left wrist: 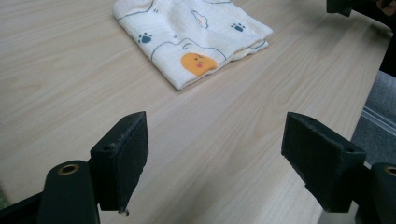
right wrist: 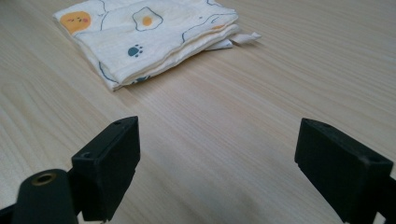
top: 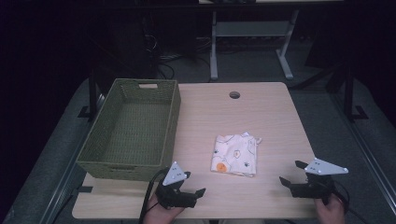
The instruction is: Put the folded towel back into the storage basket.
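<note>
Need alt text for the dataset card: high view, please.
A folded printed cloth lies on a wooden table, with an empty green woven basket at left. The left gripper and right gripper, both open, sit near the front edge.

Folded printed cloth (top: 235, 155), flat, mid-table (top: 261, 116)

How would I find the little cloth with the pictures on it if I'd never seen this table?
Look at the light wooden table with a big green woven basket on its left side. Just right of the basket, near the table's middle, lies a folded cloth. It is cream-coloured and flat, printed with fried eggs, dark paw prints and an orange face.
</note>
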The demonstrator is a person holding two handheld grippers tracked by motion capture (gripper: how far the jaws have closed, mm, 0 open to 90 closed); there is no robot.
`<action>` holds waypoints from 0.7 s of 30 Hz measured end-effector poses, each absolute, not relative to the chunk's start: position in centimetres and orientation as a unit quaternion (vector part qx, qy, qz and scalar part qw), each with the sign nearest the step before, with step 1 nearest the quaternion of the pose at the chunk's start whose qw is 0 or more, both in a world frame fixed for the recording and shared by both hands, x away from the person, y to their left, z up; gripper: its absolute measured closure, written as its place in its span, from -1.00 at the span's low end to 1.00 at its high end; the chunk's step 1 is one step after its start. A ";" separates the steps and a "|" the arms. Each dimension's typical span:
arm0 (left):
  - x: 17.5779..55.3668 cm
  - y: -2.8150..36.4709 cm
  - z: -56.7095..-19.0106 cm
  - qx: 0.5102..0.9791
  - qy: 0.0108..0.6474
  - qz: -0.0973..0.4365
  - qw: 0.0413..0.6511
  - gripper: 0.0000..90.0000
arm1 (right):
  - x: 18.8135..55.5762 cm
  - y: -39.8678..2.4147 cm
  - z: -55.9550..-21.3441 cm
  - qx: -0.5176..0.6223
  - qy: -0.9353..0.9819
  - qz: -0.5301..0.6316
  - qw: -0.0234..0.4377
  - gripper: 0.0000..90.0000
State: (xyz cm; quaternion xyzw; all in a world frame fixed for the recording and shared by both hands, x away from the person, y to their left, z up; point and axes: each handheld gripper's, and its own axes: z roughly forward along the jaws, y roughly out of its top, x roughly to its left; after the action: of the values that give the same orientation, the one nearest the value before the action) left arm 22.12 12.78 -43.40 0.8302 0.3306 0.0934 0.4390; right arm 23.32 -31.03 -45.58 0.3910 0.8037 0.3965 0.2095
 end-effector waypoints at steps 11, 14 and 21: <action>22.5 11.3 -42.8 0.839 0.322 0.109 0.424 -0.47 | 23.4 -31.0 -45.5 0.392 0.800 0.404 0.211 -0.69; 22.8 10.7 -42.6 0.845 0.317 0.111 0.416 -0.46 | 23.4 -30.8 -45.5 0.391 0.801 0.402 0.211 -0.69; 24.6 8.1 -41.1 0.873 0.291 0.118 0.374 -0.46 | 23.2 -30.2 -45.2 0.379 0.807 0.400 0.214 -0.69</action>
State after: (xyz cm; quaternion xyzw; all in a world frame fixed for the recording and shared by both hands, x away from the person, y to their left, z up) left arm 24.62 8.08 -41.12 0.8725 0.2907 0.1185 0.3744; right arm 23.25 -30.24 -45.17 0.3793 0.8066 0.3999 0.2135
